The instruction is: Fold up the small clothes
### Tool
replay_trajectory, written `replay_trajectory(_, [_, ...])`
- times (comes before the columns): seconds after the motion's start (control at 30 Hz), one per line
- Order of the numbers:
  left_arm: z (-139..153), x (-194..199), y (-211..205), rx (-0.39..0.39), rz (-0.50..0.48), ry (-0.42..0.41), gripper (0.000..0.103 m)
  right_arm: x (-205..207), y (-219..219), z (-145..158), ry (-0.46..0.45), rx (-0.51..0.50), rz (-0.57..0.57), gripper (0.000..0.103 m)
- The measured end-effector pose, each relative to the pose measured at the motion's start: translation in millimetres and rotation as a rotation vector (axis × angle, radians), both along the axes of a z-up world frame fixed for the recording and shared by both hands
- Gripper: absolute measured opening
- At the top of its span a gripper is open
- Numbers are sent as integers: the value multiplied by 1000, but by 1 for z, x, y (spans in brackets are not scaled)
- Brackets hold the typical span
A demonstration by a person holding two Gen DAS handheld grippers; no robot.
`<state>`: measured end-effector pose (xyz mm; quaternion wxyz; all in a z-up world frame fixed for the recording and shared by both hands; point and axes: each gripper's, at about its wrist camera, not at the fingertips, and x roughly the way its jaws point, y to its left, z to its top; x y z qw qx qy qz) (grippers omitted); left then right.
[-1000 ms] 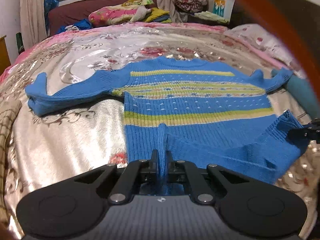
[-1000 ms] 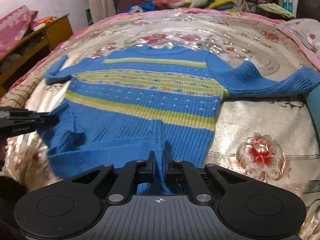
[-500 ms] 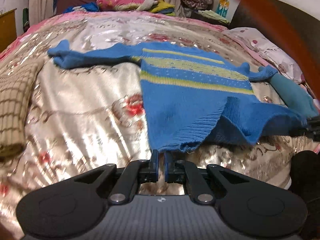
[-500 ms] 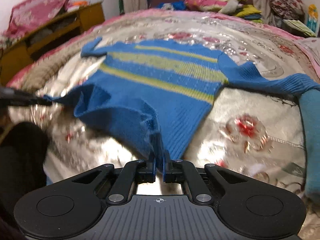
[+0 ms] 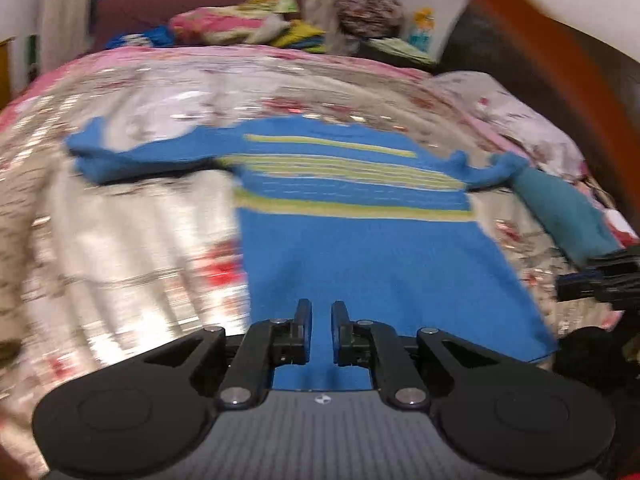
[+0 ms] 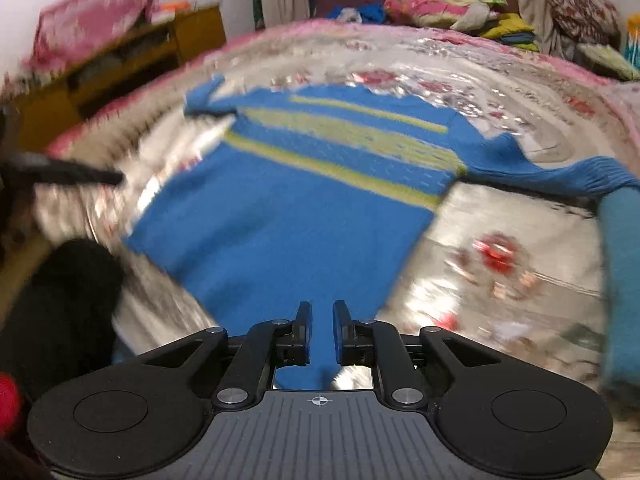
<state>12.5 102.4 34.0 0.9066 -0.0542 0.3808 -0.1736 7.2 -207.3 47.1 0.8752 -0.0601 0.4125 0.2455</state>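
Observation:
A small blue knitted sweater [image 5: 360, 248] with yellow-green stripes lies spread flat on the bed, sleeves out to both sides; it also shows in the right wrist view [image 6: 296, 216]. My left gripper [image 5: 321, 312] is open a little, its jaws apart over the sweater's hem near the left corner. My right gripper [image 6: 322, 312] is open a little over the hem near the right corner. Neither holds cloth. Both views are blurred by motion. The right gripper's fingers [image 5: 600, 276] show at the right edge of the left view.
The bed has a shiny floral bedspread [image 5: 132, 240]. A teal garment [image 5: 560, 208] lies past the sweater's right sleeve. Pillows and piled clothes [image 5: 240, 24] sit at the headboard. A wooden cabinet [image 6: 132, 60] stands left of the bed.
Both grippers pulled the sweater's hem toward me and flattened it, then opened and let the hem go. The folded-up lower corner is now spread out.

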Motion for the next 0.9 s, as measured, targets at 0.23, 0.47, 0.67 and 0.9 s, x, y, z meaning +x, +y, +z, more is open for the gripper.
replay_trajectory(0.23, [-34,21,-66,29,-139,136,20,31,43,-49,131,76,-29,14])
replay_trajectory(0.47, [-30,27,-67,16,-163,196,23,31,19,-48,149,37,-92,13])
replay_trajectory(0.67, [-15,48,-90,-6,-139,89,28,60,-26,-25,53,106,-303,15])
replay_trajectory(0.9, [-23,89,-131,-24,-101,31,29,126,-81,-8,-24,152,-579,20])
